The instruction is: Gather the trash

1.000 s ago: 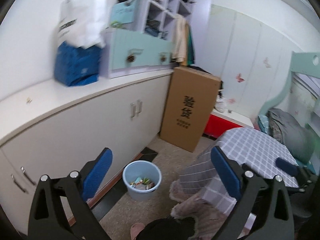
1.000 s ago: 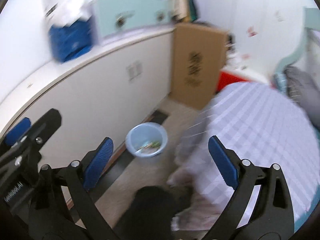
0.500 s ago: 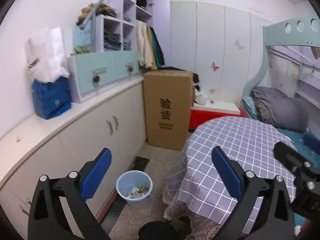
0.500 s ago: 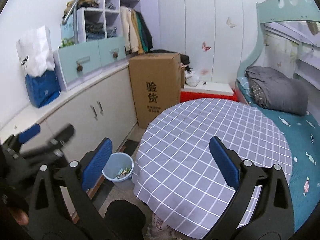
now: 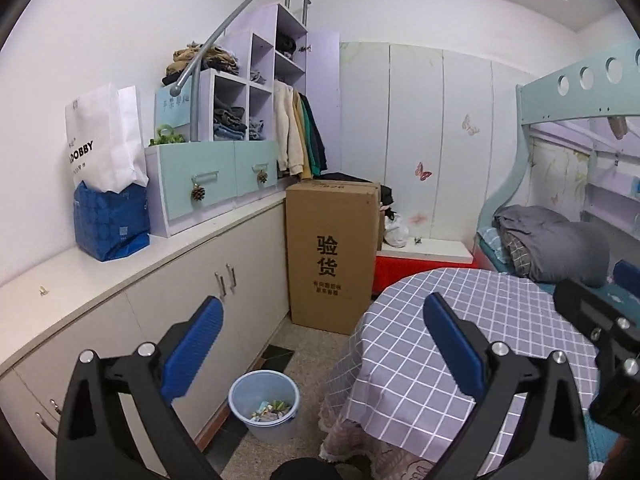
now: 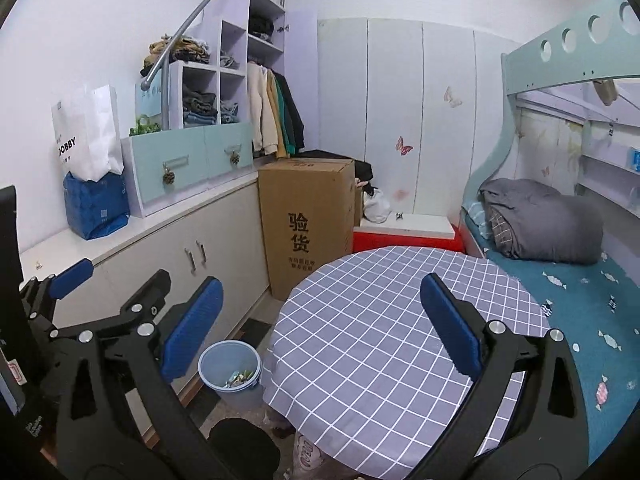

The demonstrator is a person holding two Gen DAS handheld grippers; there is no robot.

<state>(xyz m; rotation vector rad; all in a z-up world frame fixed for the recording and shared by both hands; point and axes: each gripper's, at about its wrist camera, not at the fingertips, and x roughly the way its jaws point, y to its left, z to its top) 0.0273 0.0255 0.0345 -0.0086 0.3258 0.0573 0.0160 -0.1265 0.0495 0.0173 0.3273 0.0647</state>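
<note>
You are holding both grippers wide apart, gripping nothing.
The left gripper and right gripper are hovering over the checked table; the trash bin is sitting beside it.

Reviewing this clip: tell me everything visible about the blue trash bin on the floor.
The trash bin is a small round pail, pale blue, seemingly plastic, with a rolled rim and no lid. It stands upright on the speckled floor, between the white cabinet and the table's checked cloth, near both; contact is unclear. Colourful wrappers lie at its bottom, well below the rim. Neither tongs touch it.
</note>
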